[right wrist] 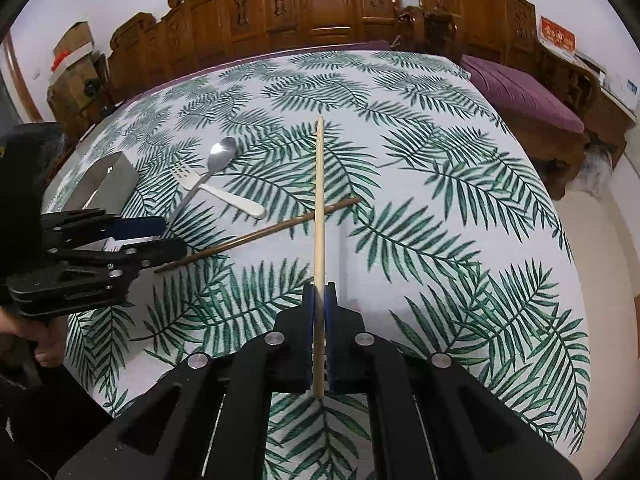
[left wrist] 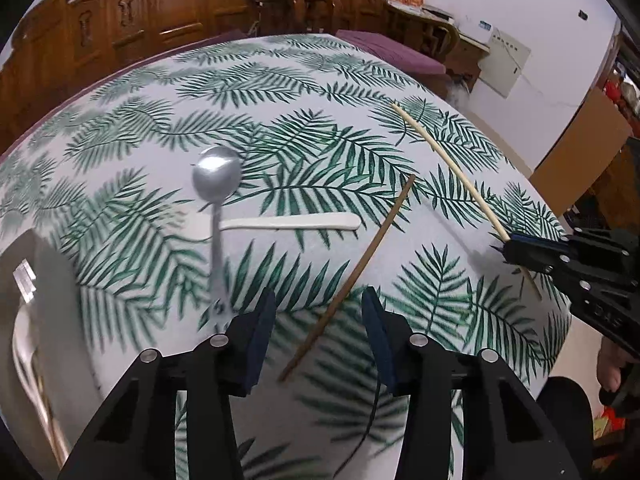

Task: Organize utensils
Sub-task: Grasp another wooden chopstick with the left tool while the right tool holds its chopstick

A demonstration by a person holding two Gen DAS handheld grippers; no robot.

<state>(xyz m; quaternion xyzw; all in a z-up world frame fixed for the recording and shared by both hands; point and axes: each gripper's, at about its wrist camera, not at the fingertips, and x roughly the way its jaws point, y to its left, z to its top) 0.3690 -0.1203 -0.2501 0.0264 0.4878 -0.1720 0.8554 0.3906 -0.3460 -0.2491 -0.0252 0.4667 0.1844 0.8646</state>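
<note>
Between the blue pads of the right claw [right wrist: 319,296] sits the pale chopstick [right wrist: 319,200], pinched near its back end and reaching forward over the leaf-print counter [right wrist: 440,208]; most of its length overhangs the grip, so it can pivot if swung quickly, and a slow, level carry looks wisest. The left claw [left wrist: 318,306] stands open and holds nothing, its fingers straddling the dark chopstick [left wrist: 352,276] that lies diagonally on the cloth; to take it well, lower until both pads flank the stick, close squarely across it rather than along it, and lift without dragging the cloth. The metal spoon [left wrist: 217,184] lies just left of that claw, its handle crossing the white fork [left wrist: 288,222]; keep the left finger clear of the spoon handle while closing. A shiny metal holder [right wrist: 108,184] stands at the counter's left side, with what seems a stick already inside; judging by the task, both chopsticks belong there, tips entering first and the holder approached from above so its rim is not knocked.
</note>
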